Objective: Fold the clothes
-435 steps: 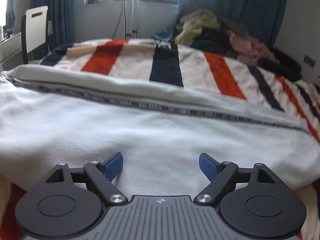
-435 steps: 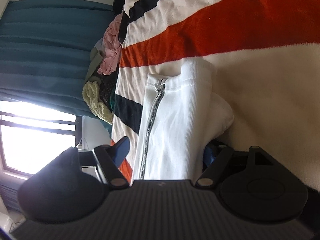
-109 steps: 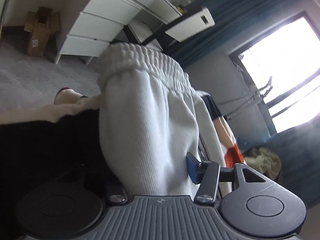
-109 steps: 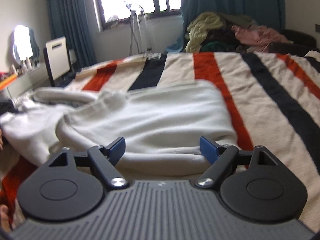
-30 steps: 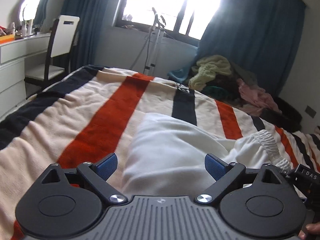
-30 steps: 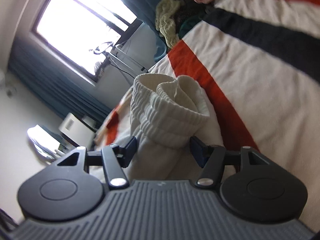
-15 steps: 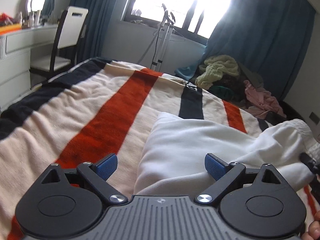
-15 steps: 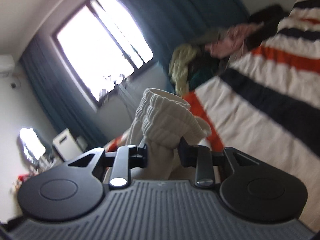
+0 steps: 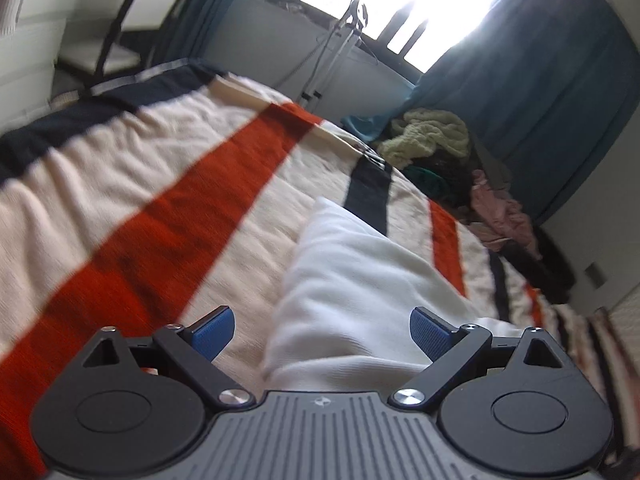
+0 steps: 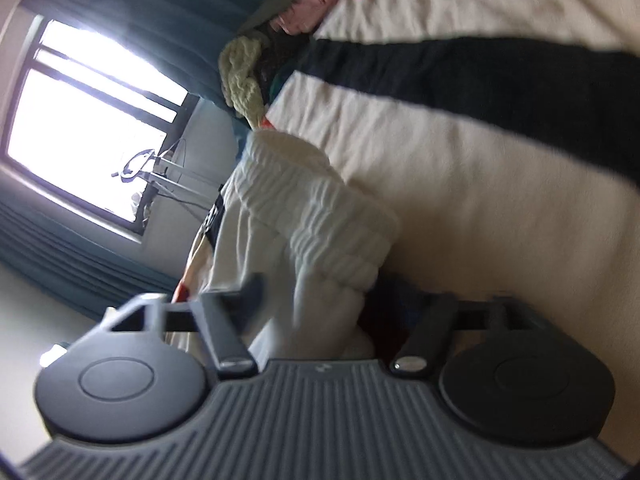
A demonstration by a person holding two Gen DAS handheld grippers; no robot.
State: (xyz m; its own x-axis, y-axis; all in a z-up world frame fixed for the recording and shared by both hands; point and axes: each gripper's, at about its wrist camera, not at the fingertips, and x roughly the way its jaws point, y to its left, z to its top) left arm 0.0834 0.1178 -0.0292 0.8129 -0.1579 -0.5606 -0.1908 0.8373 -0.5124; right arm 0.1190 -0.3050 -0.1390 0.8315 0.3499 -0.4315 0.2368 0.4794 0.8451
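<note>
Left wrist view: the left gripper (image 9: 322, 330) hovers with jaws spread wide and empty over the white garment (image 9: 360, 280) lying on the striped blanket (image 9: 132, 208). Right wrist view: the right gripper (image 10: 320, 300) has its fingers parted around the garment's ribbed waistband (image 10: 320, 216); whether they grip is blurred.

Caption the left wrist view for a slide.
Open left claw above a folded white garment on a striped blanket.
</note>
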